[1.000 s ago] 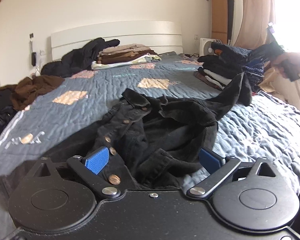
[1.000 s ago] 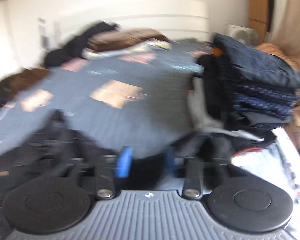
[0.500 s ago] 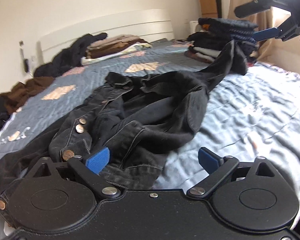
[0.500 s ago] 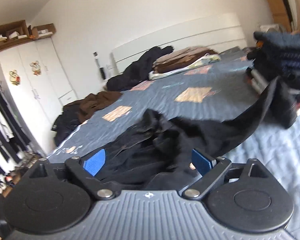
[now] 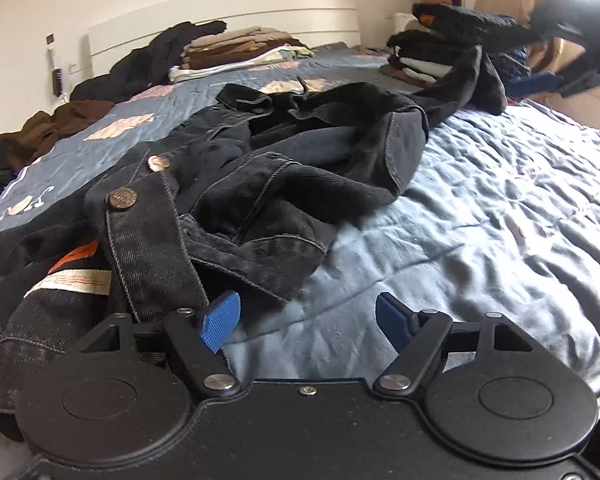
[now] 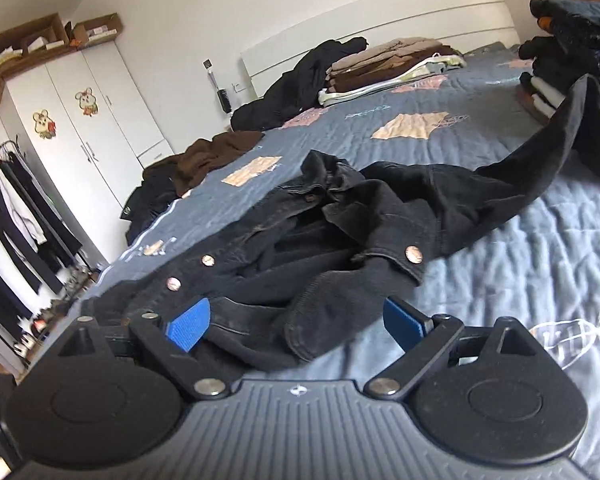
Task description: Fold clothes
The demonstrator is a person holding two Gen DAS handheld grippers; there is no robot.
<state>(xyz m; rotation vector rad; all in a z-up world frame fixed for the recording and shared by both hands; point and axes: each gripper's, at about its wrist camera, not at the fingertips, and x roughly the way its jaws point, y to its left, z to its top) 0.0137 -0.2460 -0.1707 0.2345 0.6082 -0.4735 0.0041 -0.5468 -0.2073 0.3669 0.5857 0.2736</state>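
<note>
A black denim jacket [image 5: 260, 168] with copper buttons lies crumpled on the blue quilted bedspread [image 5: 480, 220], one sleeve trailing toward the dark pile at the right. My left gripper [image 5: 306, 320] hovers low at the jacket's near hem. Its jaws are closing, with only bedspread between the blue pads and denim right beside the left pad [image 5: 220, 322]. In the right wrist view the jacket [image 6: 340, 232] fills the middle. My right gripper [image 6: 296, 326] stands wide open, and a cuff of the jacket lies between its fingers without the pads pressing on it.
A folded stack of dark clothes [image 5: 452, 48] sits at the bed's right side. A brown and beige folded stack [image 5: 236, 50] lies by the white headboard, next to a black heap [image 5: 152, 64]. A brown garment [image 5: 60, 124] lies at the left edge. A white wardrobe [image 6: 100, 120] and a clothes rack [image 6: 12, 220] stand beyond.
The left gripper has sunk toward the jacket's near hem and its jaws have narrowed. The right gripper swung away from the dark stack over to the jacket, and its jaws widened.
</note>
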